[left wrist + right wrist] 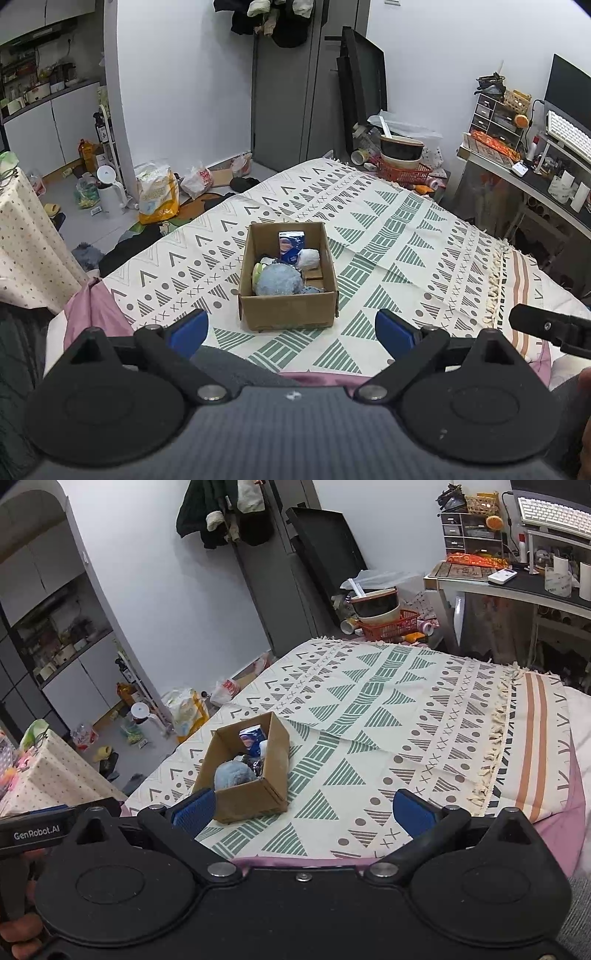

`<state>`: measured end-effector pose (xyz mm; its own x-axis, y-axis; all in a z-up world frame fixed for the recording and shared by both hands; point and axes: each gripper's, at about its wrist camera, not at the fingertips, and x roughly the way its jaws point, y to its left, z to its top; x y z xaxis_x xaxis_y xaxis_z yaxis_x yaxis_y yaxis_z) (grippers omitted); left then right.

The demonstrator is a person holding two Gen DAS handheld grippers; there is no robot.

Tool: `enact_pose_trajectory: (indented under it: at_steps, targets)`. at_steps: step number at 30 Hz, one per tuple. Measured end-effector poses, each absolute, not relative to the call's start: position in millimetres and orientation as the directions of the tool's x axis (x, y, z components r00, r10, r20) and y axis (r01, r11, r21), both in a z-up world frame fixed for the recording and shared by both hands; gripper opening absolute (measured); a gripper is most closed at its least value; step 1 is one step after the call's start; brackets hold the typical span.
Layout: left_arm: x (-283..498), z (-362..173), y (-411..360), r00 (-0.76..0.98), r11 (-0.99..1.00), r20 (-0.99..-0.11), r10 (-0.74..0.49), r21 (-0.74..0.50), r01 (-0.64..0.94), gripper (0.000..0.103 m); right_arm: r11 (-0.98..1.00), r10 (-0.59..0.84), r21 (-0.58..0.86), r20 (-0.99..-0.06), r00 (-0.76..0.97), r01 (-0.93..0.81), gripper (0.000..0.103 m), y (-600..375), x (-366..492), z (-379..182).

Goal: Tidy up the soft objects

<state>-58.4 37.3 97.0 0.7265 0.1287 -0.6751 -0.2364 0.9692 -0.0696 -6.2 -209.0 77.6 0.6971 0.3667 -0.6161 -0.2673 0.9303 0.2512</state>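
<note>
The cardboard box (288, 275) sits at the centre of the left wrist view, and left of centre in the right wrist view, on the patterned bedspread (388, 236). Inside it I see a fluffy blue plush (279, 280) against the near wall, a white rolled bundle (309, 258) behind it, a small blue carton (291, 245) standing at the far wall, and a sliver of something pale green (257, 271) at the plush's left. A dark item shows behind the plush in the right wrist view, but I cannot tell what it is.

As far as these views show, nothing soft lies loose on the bedspread around the box; I judge the gathering mostly or wholly done, with at most a tidying of the contents left.

My left tongs (291, 330) hover low at the bottom of the frame, just short of the box's near wall, blue pads wide apart and holding nothing. My right tongs (314, 810) hang at the bottom of their frame, to the right of the box, also spread wide and empty; their left pad overlaps the box's near corner in the picture, though whether it touches I cannot tell. Both point forward across the bed toward the far wall. Beyond the bed, a cluttered desk (517, 587) fills the upper right.
</note>
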Motion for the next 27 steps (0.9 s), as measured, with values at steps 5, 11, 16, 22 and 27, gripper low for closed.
enact_pose_trajectory:
  at_steps: [5,11,16,22,27]
  targets:
    - [-57.4,96.9,37.0,0.726,0.970,-0.676,0.127,-0.067,-0.233,0.096,0.932,0.363,0.252,-0.619,0.696,-0.261,0.103,-210.3,-5.7,76.7]
    - [-57.6,96.5,37.5,0.727,0.971,-0.675,0.124,-0.068,-0.229,0.096,0.938,0.346,0.242,-0.628,0.697,-0.248,0.103,-210.9,-3.6,73.8]
    - [-56.8,94.6,36.9,0.727,0.973,-0.675,0.123,-0.062,-0.223,0.096,0.936,0.351,0.246,-0.627,0.695,-0.251,0.103,-211.5,-3.9,73.7]
    - [-56.7,96.1,32.7,0.735,0.974,-0.667,0.123,-0.061,-0.218,0.096,0.935,0.355,0.258,-0.629,0.692,-0.245,0.103,-213.6,-2.7,72.4]
    - [-57.7,96.8,30.3,0.737,0.974,-0.664,0.124,-0.060,-0.217,0.096,0.935,0.355,0.258,-0.629,0.692,-0.245,0.103,-214.4,-2.5,72.6]
